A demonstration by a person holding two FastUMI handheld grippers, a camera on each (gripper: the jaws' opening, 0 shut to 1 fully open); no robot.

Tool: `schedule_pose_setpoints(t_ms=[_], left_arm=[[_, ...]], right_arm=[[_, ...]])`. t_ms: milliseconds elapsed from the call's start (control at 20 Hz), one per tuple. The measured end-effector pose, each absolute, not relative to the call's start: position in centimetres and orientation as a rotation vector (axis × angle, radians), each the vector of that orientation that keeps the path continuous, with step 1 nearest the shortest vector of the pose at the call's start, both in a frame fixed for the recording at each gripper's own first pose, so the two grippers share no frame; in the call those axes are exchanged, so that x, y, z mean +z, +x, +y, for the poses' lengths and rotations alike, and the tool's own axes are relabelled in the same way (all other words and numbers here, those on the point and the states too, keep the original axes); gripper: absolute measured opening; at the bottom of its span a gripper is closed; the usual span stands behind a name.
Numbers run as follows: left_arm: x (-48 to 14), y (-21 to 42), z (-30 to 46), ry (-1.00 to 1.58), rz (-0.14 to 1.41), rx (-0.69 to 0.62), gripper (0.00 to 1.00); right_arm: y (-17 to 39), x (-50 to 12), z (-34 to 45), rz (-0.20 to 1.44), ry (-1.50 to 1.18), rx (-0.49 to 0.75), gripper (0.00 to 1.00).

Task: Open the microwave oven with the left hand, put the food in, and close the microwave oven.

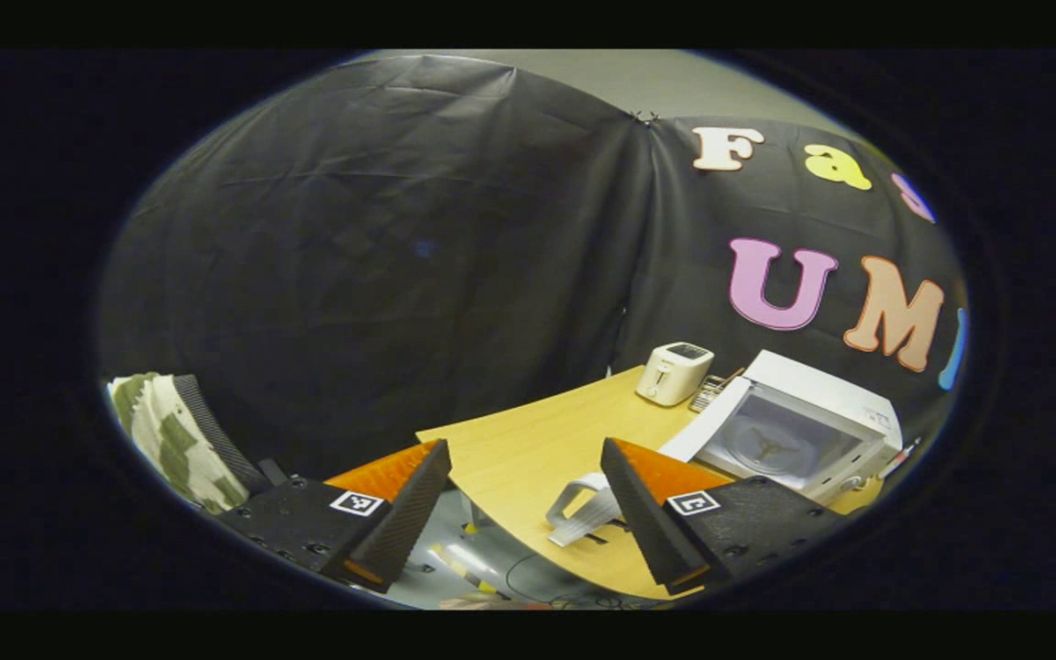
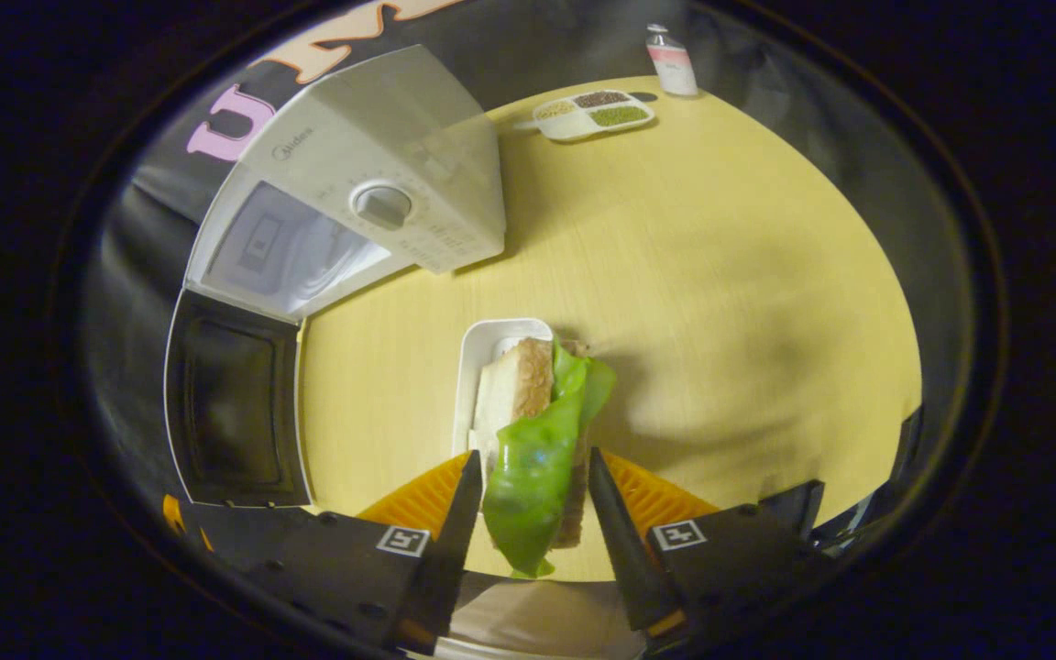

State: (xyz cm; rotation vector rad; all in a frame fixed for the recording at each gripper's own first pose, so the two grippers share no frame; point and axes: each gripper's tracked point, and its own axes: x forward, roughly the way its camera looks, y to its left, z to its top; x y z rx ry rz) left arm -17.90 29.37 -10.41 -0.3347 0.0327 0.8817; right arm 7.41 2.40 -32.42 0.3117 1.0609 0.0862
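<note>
Between right gripper (image 2: 528,513) fingers, sandwich (image 2: 533,431).

Toaster (image 1: 674,372) on table (image 1: 528,440) — sectioned tray (image 2: 591,113), bottle (image 2: 672,60) nr far edge

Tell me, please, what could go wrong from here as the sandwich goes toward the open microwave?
The lettuce hangs loose from the sandwich between the right tool fingers, so it might slip out. The microwave door swings wide beside the tray and could be bumped.
</note>
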Motion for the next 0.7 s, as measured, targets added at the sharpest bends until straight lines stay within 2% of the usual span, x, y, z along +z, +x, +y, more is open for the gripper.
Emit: schedule_pose_setpoints(t_ms=[50,100,200,300,350,450,700], left_arm=[[-10.3,-17.8,29.0,-0.332,0.035,0.883,0.96],[-10.3,-17.6,28.3,-0.329,0.038,0.883,0.96],[-10.2,-17.2,27.7,-0.333,0.041,0.881,0.97],[-10.2,-16.7,27.4,-0.34,0.045,0.875,0.94],[-10.3,-16.4,27.3,-0.34,0.052,0.873,0.94],[-10.4,-16.1,27.2,-0.331,0.069,0.869,0.97],[-9.9,-14.9,26.6,-0.317,0.078,0.844,0.94]], right_arm=[[7.5,-32.6,2.4,1.072,0.325,0.086,0.53],[7.5,-32.6,2.4,1.082,0.334,0.093,0.61],[7.7,-32.9,2.3,1.09,0.347,0.101,0.61],[7.7,-32.7,2.4,1.108,0.362,0.112,0.47],[7.7,-32.7,2.5,1.111,0.367,0.115,0.52],[7.6,-32.4,3.0,1.129,0.411,0.126,0.4],[7.9,-31.0,2.9,1.104,0.48,0.139,0.39]])
